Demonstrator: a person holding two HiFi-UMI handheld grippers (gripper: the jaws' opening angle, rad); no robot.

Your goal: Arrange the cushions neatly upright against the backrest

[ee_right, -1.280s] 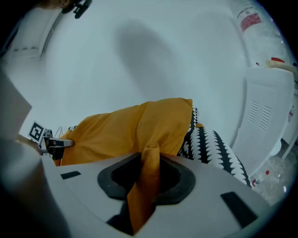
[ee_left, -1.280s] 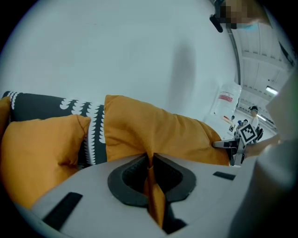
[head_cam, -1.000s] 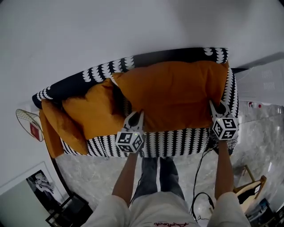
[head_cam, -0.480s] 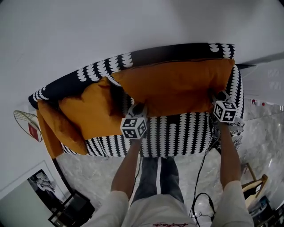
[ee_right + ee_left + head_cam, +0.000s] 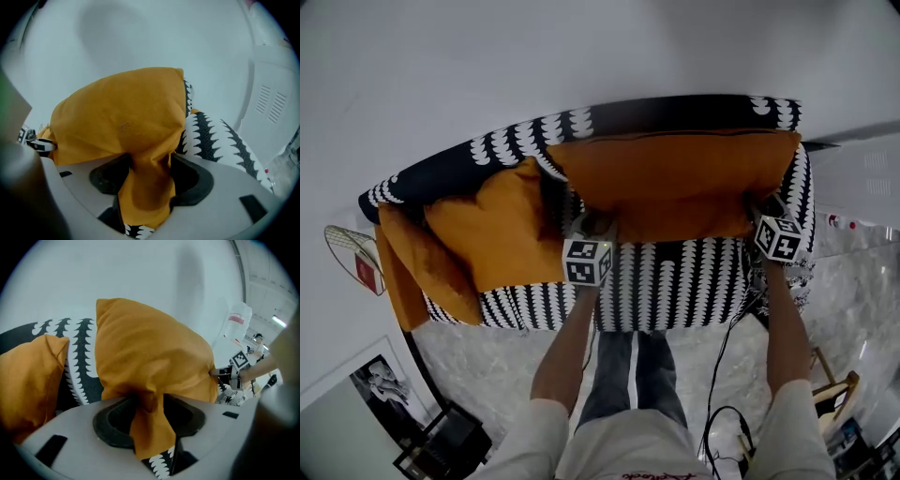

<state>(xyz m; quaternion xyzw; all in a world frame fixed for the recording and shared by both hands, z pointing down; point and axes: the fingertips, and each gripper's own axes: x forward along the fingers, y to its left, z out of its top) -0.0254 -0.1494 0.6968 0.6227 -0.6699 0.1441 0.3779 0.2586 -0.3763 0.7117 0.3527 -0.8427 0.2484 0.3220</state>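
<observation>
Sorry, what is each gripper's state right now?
Left gripper: jaws just opening, corner of large cushion between them.
Right gripper: jaws just opening, other corner between them.

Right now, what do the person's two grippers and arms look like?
The left gripper and right gripper are light grey with black jaw linings; each carries a white cube with black square markers. The forearms are bare below short light sleeves. Both pairs of jaws have just been opening, with orange cushion fabric between them.
</observation>
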